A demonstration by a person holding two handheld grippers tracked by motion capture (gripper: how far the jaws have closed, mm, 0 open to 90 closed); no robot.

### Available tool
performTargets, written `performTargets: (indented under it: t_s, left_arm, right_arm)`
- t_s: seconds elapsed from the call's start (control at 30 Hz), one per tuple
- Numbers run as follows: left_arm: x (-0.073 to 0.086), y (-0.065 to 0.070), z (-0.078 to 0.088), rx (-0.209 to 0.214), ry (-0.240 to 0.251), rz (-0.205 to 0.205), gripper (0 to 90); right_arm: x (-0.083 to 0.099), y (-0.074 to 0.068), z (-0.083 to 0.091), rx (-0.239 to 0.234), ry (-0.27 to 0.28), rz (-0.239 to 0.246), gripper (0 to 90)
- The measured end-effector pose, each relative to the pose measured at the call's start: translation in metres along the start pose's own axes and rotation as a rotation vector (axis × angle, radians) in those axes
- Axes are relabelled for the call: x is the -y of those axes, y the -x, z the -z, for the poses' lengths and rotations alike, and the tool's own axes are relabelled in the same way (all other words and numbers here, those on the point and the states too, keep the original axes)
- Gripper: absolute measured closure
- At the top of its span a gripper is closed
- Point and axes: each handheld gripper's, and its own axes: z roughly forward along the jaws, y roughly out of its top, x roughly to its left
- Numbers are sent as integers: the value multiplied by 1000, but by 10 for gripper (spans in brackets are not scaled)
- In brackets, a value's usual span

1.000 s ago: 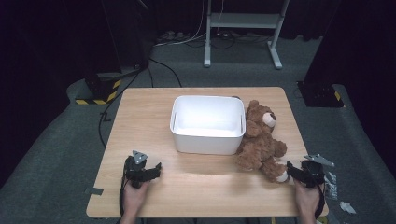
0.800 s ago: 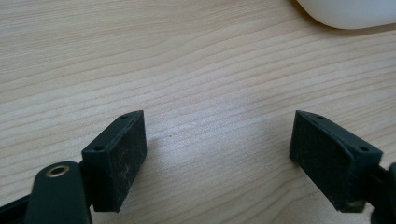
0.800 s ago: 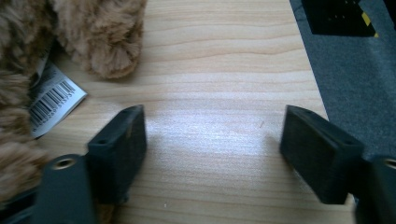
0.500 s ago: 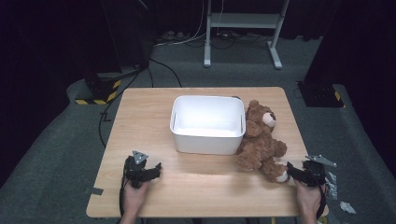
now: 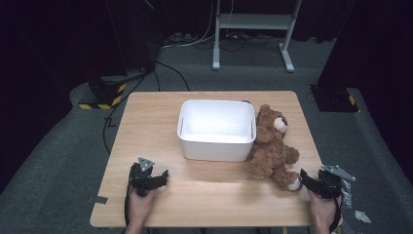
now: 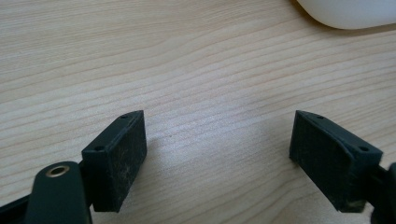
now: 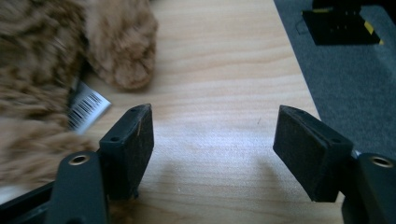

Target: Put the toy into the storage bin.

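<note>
Both pairs of fingers stand apart with nothing between them. From the high view, the left gripper [image 5: 155, 178] rests on the wooden table [image 5: 146, 126] near its front left corner, well apart from the white bin [image 5: 216, 130] at the centre. The right gripper [image 5: 311, 181] sits at the front right edge, just beside the lower foot of the teddy bear [image 5: 270, 148], which lies slumped against the bin's right wall, head toward the far side.

Along the left gripper view, the two black pads [image 6: 119, 161] frame bare wood, with a curve of the bin at the upper right corner.

Along the right gripper view, the right jaws have just been closing a little from a wider spread, yet they remain wide and hold nothing. The bear's brown fur crowds the left side, one rounded paw lies ahead, and a white barcode tag [image 7: 88, 108] pokes out from under the fur near the left pad [image 7: 133, 144].

That tag appears in this close view, while the high view gives the bear's whole posture and the bin's open top. The risk I judge here: the jaws point past the bear toward bare wood, so closing now would catch only loose fur or the tag, and a lift would let the soft toy dangle or slip off the table's near edge.
</note>
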Motion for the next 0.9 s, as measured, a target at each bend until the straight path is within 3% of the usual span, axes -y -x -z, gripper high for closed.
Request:
performTargets:
  t_s: [0.27, 0.4, 0.7, 0.9]
  left_arm:
    - [0, 0, 0, -1, 0, 1, 188]
    - [0, 0, 0, -1, 0, 1, 188]
    - [0, 0, 0, -1, 0, 1, 188]
    - [0, 0, 0, -1, 0, 1, 188]
  right_arm:
    - [-2, -1, 11, -14, 70, -54, 338]
    - [-4, -3, 16, -52, 73, -76, 342]
    - [-15, -9, 25, -69, 93, -45, 310]
    - [-19, -12, 24, -79, 80, -51, 281]
